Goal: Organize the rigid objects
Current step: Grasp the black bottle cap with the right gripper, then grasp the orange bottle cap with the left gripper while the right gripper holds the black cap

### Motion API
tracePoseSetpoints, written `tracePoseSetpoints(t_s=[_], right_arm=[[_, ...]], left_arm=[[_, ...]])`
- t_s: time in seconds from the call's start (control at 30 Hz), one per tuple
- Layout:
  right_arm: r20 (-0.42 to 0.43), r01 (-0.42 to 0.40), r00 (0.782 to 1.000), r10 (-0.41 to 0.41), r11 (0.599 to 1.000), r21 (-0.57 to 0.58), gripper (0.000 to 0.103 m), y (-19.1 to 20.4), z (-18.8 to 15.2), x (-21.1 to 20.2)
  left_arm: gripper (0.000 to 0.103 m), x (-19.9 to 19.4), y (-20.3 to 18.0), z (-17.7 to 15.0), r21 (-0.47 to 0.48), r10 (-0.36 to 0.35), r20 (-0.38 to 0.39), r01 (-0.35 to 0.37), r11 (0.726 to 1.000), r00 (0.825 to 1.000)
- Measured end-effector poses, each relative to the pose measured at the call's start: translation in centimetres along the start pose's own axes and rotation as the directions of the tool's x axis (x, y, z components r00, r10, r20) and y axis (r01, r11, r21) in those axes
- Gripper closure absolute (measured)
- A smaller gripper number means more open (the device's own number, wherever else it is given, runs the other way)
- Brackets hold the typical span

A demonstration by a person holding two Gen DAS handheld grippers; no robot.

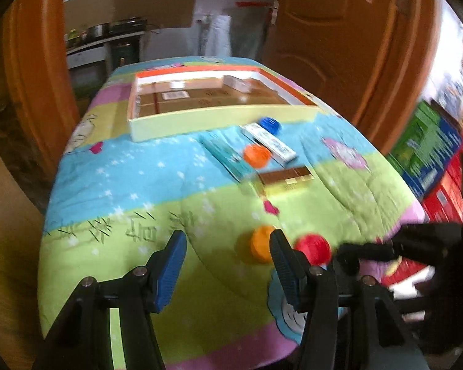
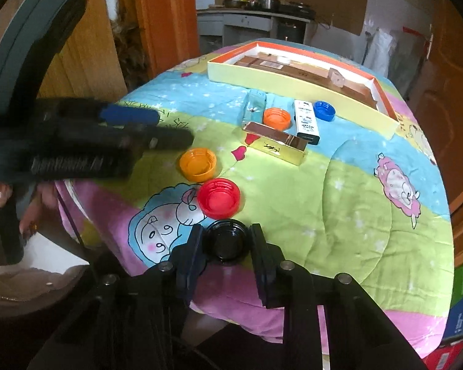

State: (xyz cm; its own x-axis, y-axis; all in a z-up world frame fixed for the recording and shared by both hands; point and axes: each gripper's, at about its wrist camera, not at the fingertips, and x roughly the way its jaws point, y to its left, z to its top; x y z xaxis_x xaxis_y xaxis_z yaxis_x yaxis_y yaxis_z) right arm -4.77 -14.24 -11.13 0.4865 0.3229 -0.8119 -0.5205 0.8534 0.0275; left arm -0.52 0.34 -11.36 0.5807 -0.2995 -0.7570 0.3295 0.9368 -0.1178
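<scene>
1. This is a home, a living room opening onto a kitchen.
2. At 12 o'clock a kitchen counter (image 2: 256,15) carries metal pots (image 2: 267,1), with a dark oven front (image 2: 288,32) below.
3. Orange-brown panelled wooden doors (image 1: 339,46) stand at 1 to 2 o'clock in the left wrist view.
4. The bench is covered with a child's cartoon quilt (image 2: 339,185) printed with sheep.
5. Stacked red and green cartons (image 1: 432,154) sit at 3 o'clock.

Six bottle caps (image 2: 219,198), four small boxes (image 2: 274,143), one tray (image 2: 293,81).
</scene>
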Motion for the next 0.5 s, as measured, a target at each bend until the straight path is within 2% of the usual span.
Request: tracePoseSetpoints(t_s=[0.13, 0.2, 0.3, 0.37, 0.5], right_arm=[[0.003, 0.001, 1.000, -0.001, 1.000, 0.009, 0.073, -0.1, 0.1, 0.1], [0.004, 0.000, 1.000, 0.000, 1.000, 0.013, 0.073, -0.2, 0.1, 0.1], [0.006, -0.005, 1.000, 0.005, 1.000, 0.024, 0.073, -0.3, 0.0, -0.1], [0.007, -0.003, 1.000, 0.003, 1.000, 0.029, 0.073, -0.3, -0.1, -0.2], [0.009, -0.005, 1.000, 0.005, 0.999, 0.045, 0.073, -0.6, -0.1, -0.2]], left_arm=[[0.047, -0.2, -1.1, -0.8, 0.066, -0.032, -0.004, 0.032, 0.997, 0.999], [0.047, 0.1, -1.7, -1.0, 0.094, -0.023, -0.014, 0.025, 0.995, 1.000], [0.047, 1.1, -1.7, -1.1, 0.089, -0.010, -0.039, 0.013, 0.996, 0.999], [0.047, 1.3, -1.6, -1.1, 0.085, -0.014, -0.025, 0.016, 0.996, 1.000], [0.053, 2.0, -1.5, -0.3, 0.071, -0.035, -0.020, 0.037, 0.997, 0.999]])
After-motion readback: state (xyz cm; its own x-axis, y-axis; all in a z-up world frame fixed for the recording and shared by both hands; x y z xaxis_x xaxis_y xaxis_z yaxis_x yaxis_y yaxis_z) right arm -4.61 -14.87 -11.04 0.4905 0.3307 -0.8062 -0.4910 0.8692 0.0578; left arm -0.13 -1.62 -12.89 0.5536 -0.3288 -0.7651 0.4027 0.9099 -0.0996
